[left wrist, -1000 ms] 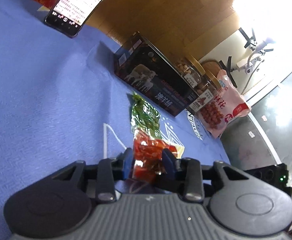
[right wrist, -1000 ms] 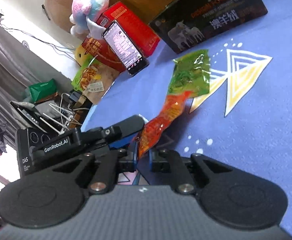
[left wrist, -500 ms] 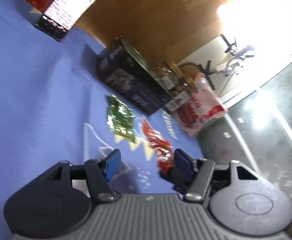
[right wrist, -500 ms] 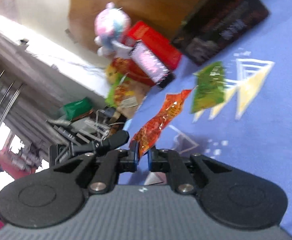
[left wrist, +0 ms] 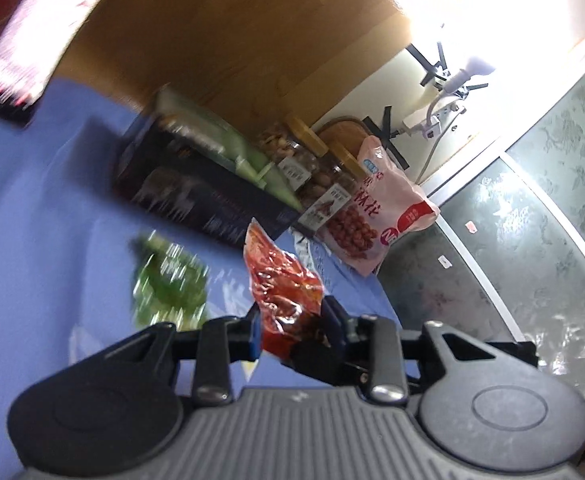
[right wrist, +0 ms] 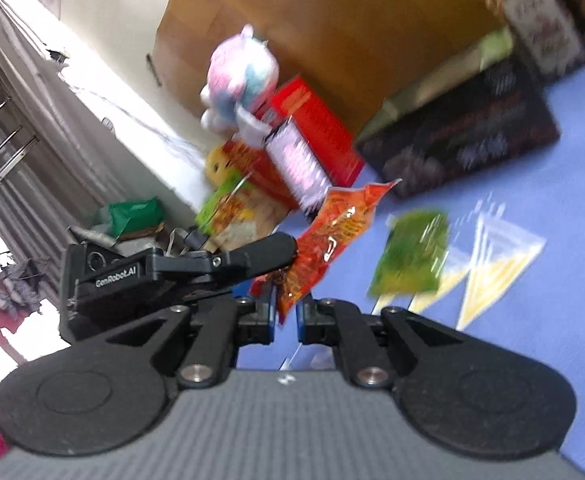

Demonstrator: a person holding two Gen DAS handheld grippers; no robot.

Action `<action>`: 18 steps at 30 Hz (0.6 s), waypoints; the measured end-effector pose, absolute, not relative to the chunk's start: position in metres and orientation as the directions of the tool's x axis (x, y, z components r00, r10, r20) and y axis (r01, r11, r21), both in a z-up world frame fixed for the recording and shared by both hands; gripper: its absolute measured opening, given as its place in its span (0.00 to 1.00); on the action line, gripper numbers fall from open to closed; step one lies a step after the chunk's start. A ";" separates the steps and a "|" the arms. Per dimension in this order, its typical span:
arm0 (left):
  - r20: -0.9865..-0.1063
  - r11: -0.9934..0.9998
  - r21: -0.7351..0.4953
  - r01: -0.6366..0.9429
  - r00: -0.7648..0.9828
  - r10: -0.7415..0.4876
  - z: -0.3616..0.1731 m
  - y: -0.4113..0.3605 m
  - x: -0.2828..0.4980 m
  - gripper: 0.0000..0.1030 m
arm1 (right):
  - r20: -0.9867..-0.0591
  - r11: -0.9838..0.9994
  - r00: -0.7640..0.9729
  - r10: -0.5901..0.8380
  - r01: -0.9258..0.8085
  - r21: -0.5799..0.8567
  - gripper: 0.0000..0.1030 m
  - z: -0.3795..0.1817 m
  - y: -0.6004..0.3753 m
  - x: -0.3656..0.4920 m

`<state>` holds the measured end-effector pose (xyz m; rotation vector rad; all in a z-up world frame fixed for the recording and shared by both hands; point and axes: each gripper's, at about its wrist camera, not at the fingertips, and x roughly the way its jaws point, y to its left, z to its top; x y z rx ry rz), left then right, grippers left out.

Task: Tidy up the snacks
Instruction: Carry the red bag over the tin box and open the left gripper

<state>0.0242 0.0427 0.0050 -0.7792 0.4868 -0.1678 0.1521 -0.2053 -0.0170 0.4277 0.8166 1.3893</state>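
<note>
A red snack packet is held up off the blue cloth between both grippers. My left gripper has its jaws around the packet's near end. My right gripper pinches the packet's lower edge, with the jaws slightly apart around it. A green snack packet lies flat on the cloth; it shows in the right wrist view beside yellow triangle prints.
A dark box stands at the back of the cloth, with nut jars and a pink snack bag to its right. A phone, red boxes and a plush toy stand at the back left.
The left gripper opened half a second ago and has closed again around the red packet. The packet has been lifted higher off the cloth, away from the green packet.
</note>
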 end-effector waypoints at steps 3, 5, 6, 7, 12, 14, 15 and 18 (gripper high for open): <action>-0.360 0.732 -0.681 -0.022 0.880 -0.310 0.018 0.049 0.063 0.30 | -0.256 0.214 0.046 0.966 -0.700 0.681 0.12 -0.004 -0.196 0.181; -0.366 0.751 -0.659 -0.024 0.884 -0.293 0.025 0.053 0.089 0.31 | -0.263 0.249 0.090 0.961 -0.699 0.671 0.12 0.003 -0.187 0.203; -0.371 0.762 -0.646 -0.031 0.885 -0.279 0.029 0.056 0.104 0.31 | -0.268 0.269 0.113 0.957 -0.696 0.666 0.12 0.006 -0.180 0.214; -0.376 0.768 -0.639 -0.040 0.888 -0.267 0.032 0.059 0.118 0.33 | -0.272 0.283 0.128 0.954 -0.690 0.667 0.12 0.008 -0.174 0.225; -0.414 0.812 -0.575 -0.103 0.892 -0.180 0.035 0.065 0.169 0.37 | -0.312 0.350 0.180 0.933 -0.660 0.665 0.13 0.008 -0.148 0.271; -0.438 0.827 -0.547 -0.132 0.887 -0.148 0.033 0.067 0.183 0.38 | -0.333 0.374 0.193 0.923 -0.656 0.656 0.13 0.006 -0.139 0.281; -0.446 0.832 -0.537 -0.142 0.884 -0.137 0.032 0.070 0.188 0.39 | -0.343 0.383 0.196 0.918 -0.658 0.648 0.13 0.005 -0.135 0.284; -0.478 0.842 -0.505 -0.188 0.873 -0.092 0.028 0.074 0.197 0.42 | -0.394 0.441 0.238 0.888 -0.685 0.580 0.16 0.002 -0.120 0.285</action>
